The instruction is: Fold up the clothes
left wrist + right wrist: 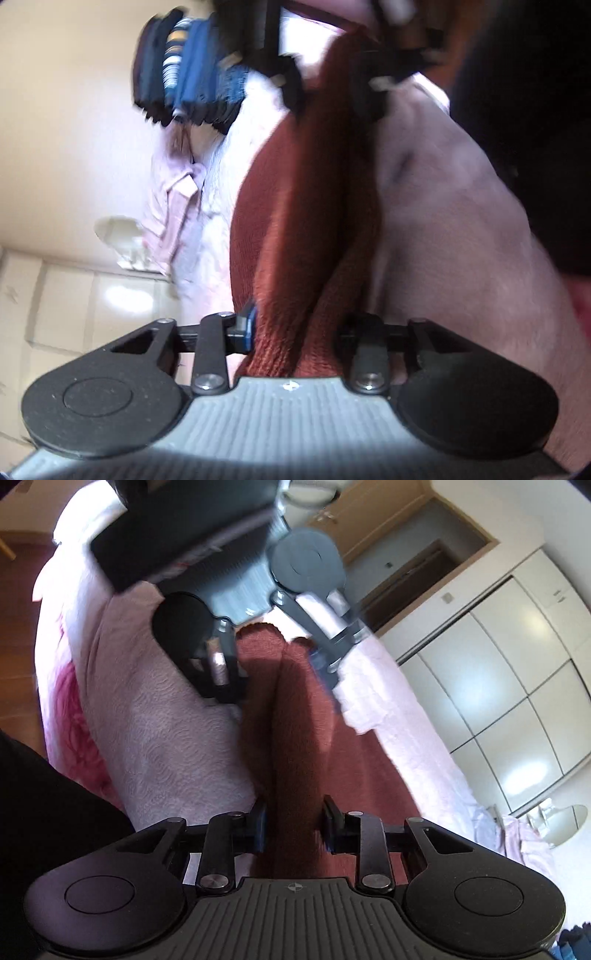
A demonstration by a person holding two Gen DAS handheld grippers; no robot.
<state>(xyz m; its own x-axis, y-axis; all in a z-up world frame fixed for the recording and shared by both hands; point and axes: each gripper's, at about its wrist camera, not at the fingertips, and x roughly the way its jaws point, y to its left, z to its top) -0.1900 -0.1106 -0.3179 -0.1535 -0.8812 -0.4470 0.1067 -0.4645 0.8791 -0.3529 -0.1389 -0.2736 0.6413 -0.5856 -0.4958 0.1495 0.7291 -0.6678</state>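
A dark red knit garment (303,221) is stretched in the air between my two grippers above a bed with a pale pink cover (443,229). My left gripper (297,332) is shut on one end of it. My right gripper (295,827) is shut on the other end of the red garment (299,731). Each gripper shows in the other's view: the right one at the far end in the left wrist view (332,85), the left one at the far end in the right wrist view (273,653). Both views are blurred by motion.
A stack of folded blue and dark clothes (184,74) lies at the far end of the bed. A crumpled pale pink garment (177,199) lies near it. White wardrobe doors (509,686) and a doorway (417,576) stand beyond the pink bed cover (155,716).
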